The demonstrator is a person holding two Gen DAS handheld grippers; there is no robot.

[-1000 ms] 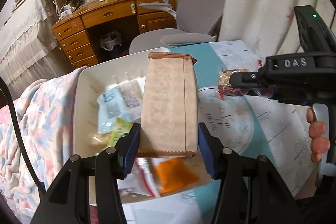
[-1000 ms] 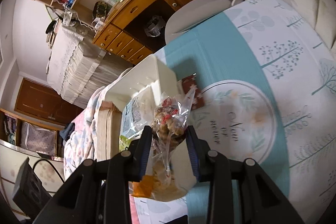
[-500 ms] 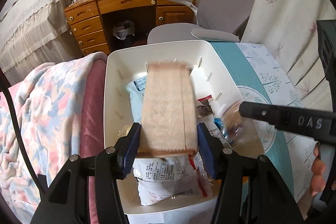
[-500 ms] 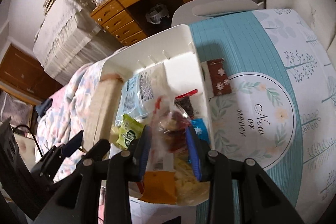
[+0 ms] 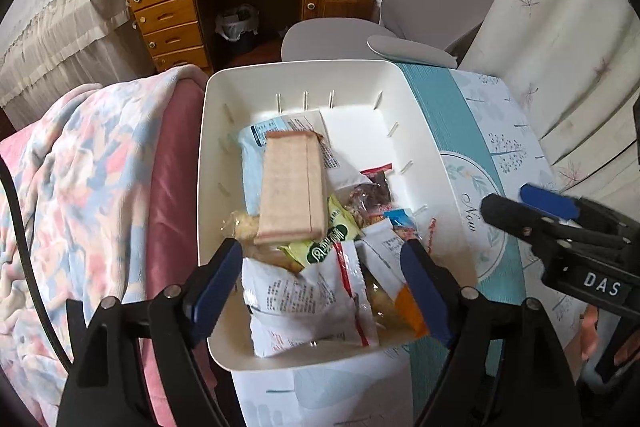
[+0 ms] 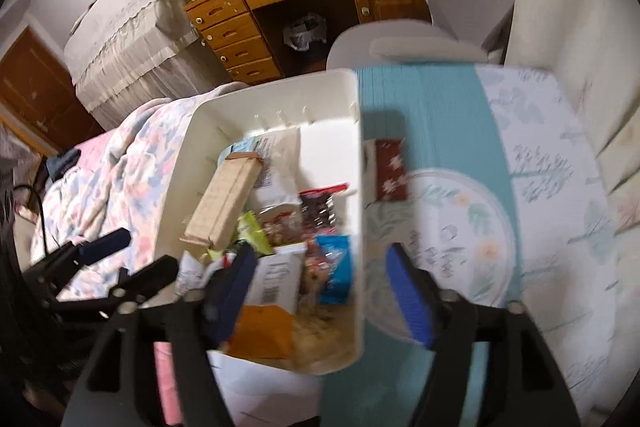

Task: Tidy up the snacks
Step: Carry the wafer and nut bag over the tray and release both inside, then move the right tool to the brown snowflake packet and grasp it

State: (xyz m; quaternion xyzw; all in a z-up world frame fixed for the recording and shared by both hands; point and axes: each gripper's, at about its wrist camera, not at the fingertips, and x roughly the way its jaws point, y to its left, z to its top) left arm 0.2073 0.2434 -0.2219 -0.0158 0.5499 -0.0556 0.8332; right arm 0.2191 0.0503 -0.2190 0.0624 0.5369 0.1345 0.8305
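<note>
Left gripper [image 5: 322, 273]: blue-padded fingers [image 5: 218, 269] spread apart, jaws just opened, nothing pressed between the pads. Released: long tan paper-wrapped snack pack [image 5: 292, 187], gripped between the same pads 1 second ago, now lying tilted on the pile inside the white rectangular plastic bin [image 5: 304, 71], far end propped on a pale blue-and-white pouch [image 5: 256, 135], near end over a green snack sachet [image 5: 332, 239].

Right gripper [image 6: 320, 287]: blue pads [image 6: 410, 301] likewise wide, jaws just opened, empty. Clear crinkly bag of red-and-brown snack mix [image 5: 366, 201], clamped there 1 second ago, now down in the bin among the other packets at the right side of the heap; exact resting pose hard to tell, right wrist view blurred. Right gripper positioned straddling the bin's right wall, 1 finger over the contents, 1 over the teal-and-white printed tablecloth [image 6: 448, 99].

Further out in the bin: white printed packet with red stripe [image 5: 308, 301] nearest the left fingers, orange-cornered packet [image 6: 264, 331] at the near wall, small blue wrapper [image 6: 338, 263].

Still outside the bin: small dark red rectangular packet with pale flower print [image 6: 390, 171], flat on the tablecloth just beside the bin's right wall.

Meaning for the task, as a judgement: 2 snacks dropped in at once, both hands free, bin nearly holding everything. Likely remaining item the dark red packet, nearest the right gripper. Risk: tan pack resting loose and slanted on top, could slide if the heap gets nudged.
</note>
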